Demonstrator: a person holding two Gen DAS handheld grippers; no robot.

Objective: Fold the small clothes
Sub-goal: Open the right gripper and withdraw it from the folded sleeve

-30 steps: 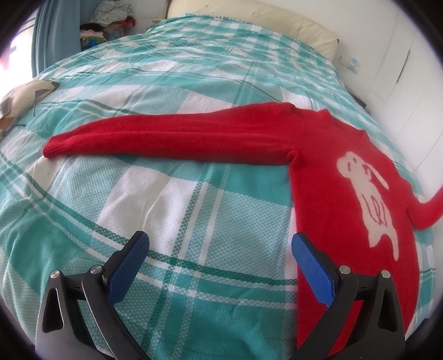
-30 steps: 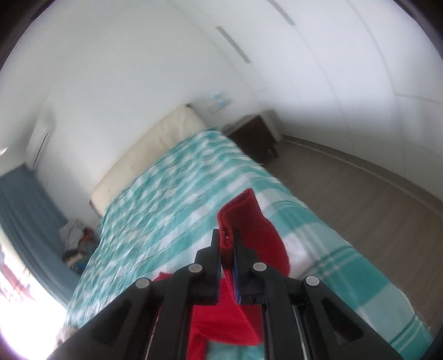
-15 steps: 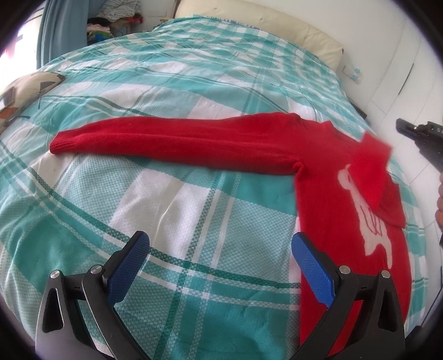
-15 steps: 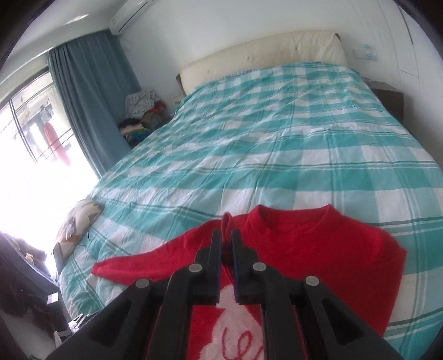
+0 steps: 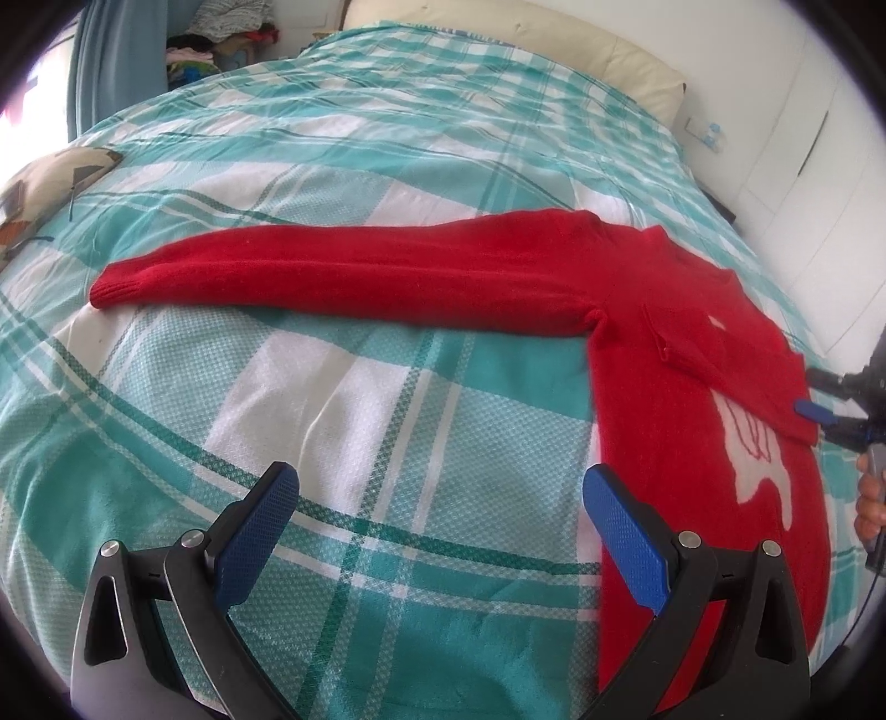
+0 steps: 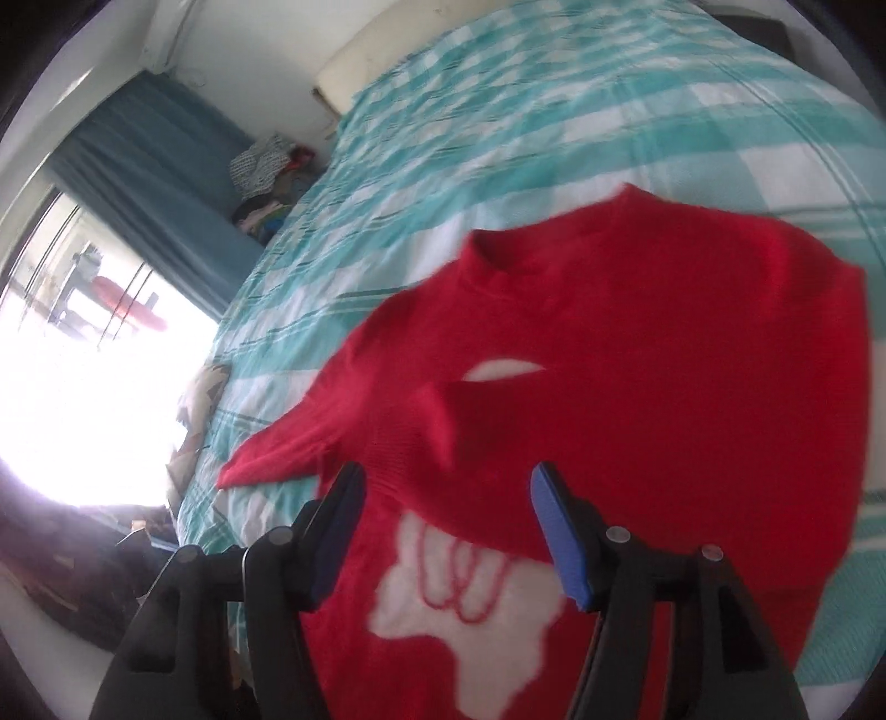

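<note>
A small red sweater (image 5: 664, 387) with a white animal motif (image 5: 758, 459) lies flat on the teal plaid bed (image 5: 332, 415). One sleeve (image 5: 343, 277) stretches out to the left; the other sleeve (image 5: 736, 365) lies folded across the chest. My left gripper (image 5: 437, 526) is open and empty, hovering over the bedspread by the sweater's left edge. My right gripper (image 6: 448, 526) is open and empty just above the folded sleeve (image 6: 637, 432) and the motif (image 6: 465, 598); it also shows at the right edge of the left wrist view (image 5: 825, 410).
A cream headboard (image 5: 515, 39) stands at the bed's far end. A patterned cushion (image 5: 44, 183) lies at the left edge. A blue curtain (image 6: 149, 160) and a clothes pile (image 6: 266, 177) stand by the bright window. White wardrobe doors (image 5: 803, 111) stand on the right.
My right gripper carried the right sleeve across the sweater's chest, opened and let it go. The sleeve now lies folded over the motif. My left gripper stayed open and drifted slightly.
</note>
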